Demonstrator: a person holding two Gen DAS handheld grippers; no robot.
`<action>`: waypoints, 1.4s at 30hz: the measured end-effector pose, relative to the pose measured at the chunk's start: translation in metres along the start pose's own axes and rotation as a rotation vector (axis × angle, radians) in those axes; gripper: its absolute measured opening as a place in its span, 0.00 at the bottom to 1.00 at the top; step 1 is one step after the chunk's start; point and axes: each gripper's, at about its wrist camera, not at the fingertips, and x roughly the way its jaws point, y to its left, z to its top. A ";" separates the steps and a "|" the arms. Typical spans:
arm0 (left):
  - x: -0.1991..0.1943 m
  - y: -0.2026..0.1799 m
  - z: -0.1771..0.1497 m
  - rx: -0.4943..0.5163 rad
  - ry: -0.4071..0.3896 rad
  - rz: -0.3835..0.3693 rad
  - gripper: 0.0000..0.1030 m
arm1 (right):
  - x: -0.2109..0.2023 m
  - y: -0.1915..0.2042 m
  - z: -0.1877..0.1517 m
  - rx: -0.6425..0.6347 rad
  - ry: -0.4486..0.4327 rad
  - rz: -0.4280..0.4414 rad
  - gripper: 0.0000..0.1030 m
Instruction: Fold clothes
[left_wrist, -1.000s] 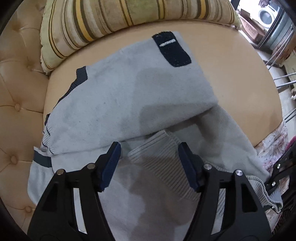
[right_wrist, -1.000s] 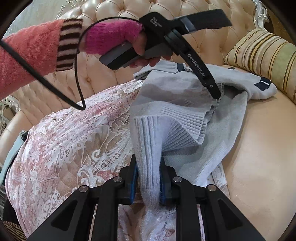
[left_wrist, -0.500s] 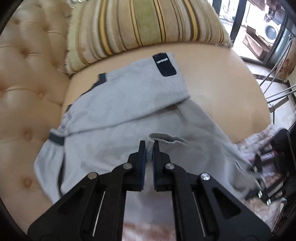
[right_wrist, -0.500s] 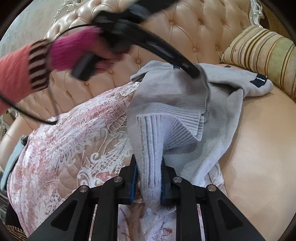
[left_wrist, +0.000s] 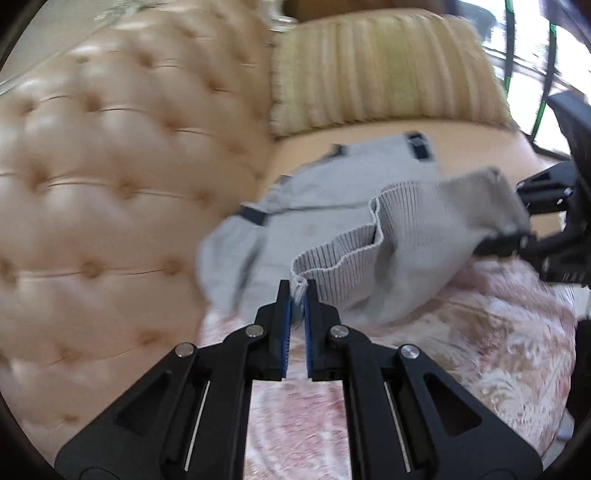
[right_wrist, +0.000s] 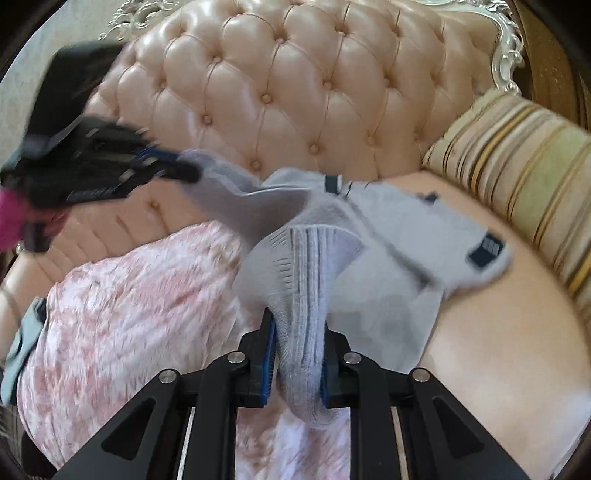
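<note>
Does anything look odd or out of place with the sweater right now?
Nothing damaged. The grey sweater is bunched and twisted, its ribbed hem rumpled between the left gripper and right gripper.

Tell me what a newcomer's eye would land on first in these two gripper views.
First, the grey sweater stretched in mid-air over the sofa, its ribbed hem pinched by the left gripper and a thick bunched fold clamped in the right gripper. Behind it rises the tufted peach leather sofa back. A striped cushion lies at the right end, and a pink floral cover drapes the seat at left.
</note>
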 end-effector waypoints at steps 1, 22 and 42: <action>-0.007 0.008 0.003 -0.017 -0.005 0.035 0.07 | -0.004 -0.003 0.017 0.008 -0.009 -0.003 0.17; -0.289 0.172 -0.029 -0.273 -0.208 0.425 0.08 | -0.198 0.179 0.295 -0.268 -0.382 0.067 0.15; -0.231 -0.118 -0.383 -0.554 -0.002 -0.055 0.07 | 0.021 0.288 -0.031 -0.184 0.326 0.293 0.23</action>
